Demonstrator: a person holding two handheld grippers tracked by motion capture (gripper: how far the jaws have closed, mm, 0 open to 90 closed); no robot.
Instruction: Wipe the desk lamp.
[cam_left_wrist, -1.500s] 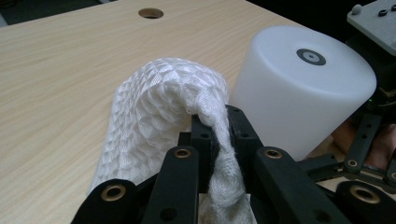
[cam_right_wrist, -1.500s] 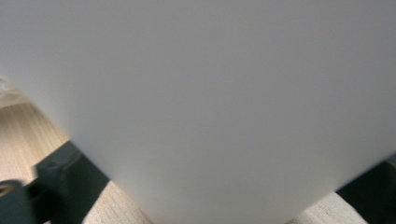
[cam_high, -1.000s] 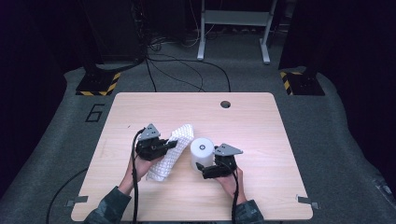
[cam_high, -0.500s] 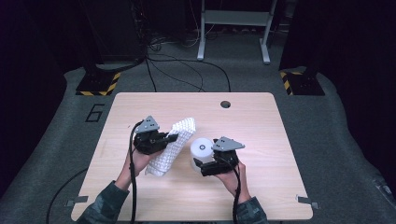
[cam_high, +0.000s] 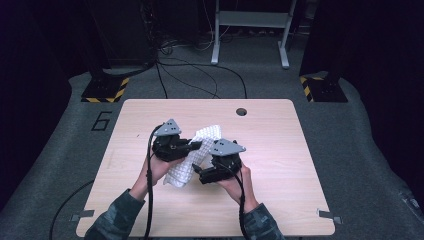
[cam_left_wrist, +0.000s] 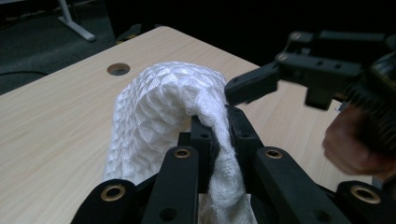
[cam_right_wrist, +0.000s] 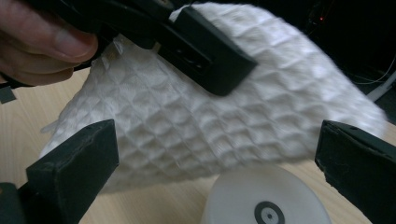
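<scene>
Left hand-held gripper (cam_left_wrist: 212, 140) is pinching a fold of the white waffle cloth (cam_high: 192, 157) mid-worktop (cam_high: 280, 150), lifting it; right hand-held gripper (cam_right_wrist: 215, 172) is gaping wide at its 3 o'clock above a white disc (cam_right_wrist: 266, 200), likely needing to close on a free edge next.

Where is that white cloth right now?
In the high view, the white cloth lies mid-table, pinched by the left hand-held gripper, with the right hand-held gripper beside it.

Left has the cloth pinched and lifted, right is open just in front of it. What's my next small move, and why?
Probably ease the right gripper forward and close on the cloth's lower edge. The left gripper is shut on a raised fold, while the right fingers stand wide apart, straddling the cloth above the white cylinder without gripping anything.
</scene>
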